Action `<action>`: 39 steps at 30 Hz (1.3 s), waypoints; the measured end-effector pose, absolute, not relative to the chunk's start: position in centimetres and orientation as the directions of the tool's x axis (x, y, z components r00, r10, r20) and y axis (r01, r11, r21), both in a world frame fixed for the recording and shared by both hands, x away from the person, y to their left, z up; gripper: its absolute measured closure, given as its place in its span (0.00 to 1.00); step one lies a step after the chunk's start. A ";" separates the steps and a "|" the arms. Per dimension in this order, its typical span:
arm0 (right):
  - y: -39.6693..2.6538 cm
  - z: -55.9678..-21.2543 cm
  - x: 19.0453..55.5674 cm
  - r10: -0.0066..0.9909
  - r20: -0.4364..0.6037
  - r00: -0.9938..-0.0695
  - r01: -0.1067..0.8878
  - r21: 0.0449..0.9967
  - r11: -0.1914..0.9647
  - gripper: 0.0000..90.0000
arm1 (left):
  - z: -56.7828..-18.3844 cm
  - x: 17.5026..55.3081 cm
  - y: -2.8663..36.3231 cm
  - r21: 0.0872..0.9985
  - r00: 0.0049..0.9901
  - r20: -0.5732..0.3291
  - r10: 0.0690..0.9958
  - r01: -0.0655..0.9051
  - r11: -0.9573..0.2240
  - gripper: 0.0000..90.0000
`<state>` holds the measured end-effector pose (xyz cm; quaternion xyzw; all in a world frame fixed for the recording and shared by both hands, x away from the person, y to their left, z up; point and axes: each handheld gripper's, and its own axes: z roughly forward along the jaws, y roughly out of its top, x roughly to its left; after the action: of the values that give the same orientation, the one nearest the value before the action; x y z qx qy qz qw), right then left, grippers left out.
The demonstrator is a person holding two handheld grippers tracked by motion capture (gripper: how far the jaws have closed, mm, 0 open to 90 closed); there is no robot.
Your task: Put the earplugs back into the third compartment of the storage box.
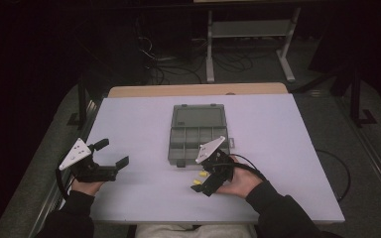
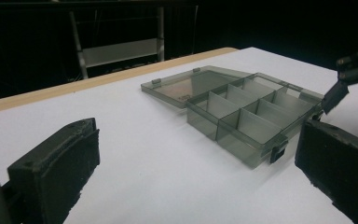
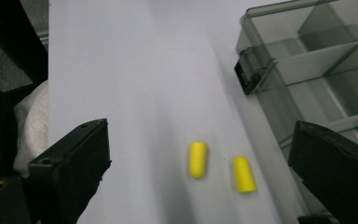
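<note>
Earplugs, two yellow, lie loose on surface at 6 o'clock of open organizer box. Right tool hovers over them, jaws spread, likely lining up a pick. Left tool at 9 o'clock, released, idle.

— The table top looks like a smooth, matt white sheet, with a bare wood strip along its far edge.

— And the organiser box?

— Smoky translucent plastic, fairly glossy; its open lid and dividers catch the light, and the latch on the front wall is opaque black plastic.

— The two yellow pieces near the table's front edge?

— Matt, soft-looking, perhaps foam; the picture is blurred there.

— The jaws?

— On the left gripper and the right gripper alike, dull black, slightly rough pads with ragged edges. Each has a pale grey matt plate on top. The person's sleeve is dark cloth.
</note>
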<state>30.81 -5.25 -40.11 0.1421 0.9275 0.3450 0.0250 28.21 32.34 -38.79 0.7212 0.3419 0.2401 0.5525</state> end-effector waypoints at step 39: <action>-3.1 -42.5 31.9 0.244 0.048 -0.969 0.238 0.463 0.854 0.87 | -38.8 28.2 32.2 0.960 0.659 -0.034 0.752 0.231 -0.159 0.00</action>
<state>31.93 -3.14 -42.47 0.1253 0.9628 0.2394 0.0064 28.25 32.20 -38.85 0.7240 0.3393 0.2358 0.5524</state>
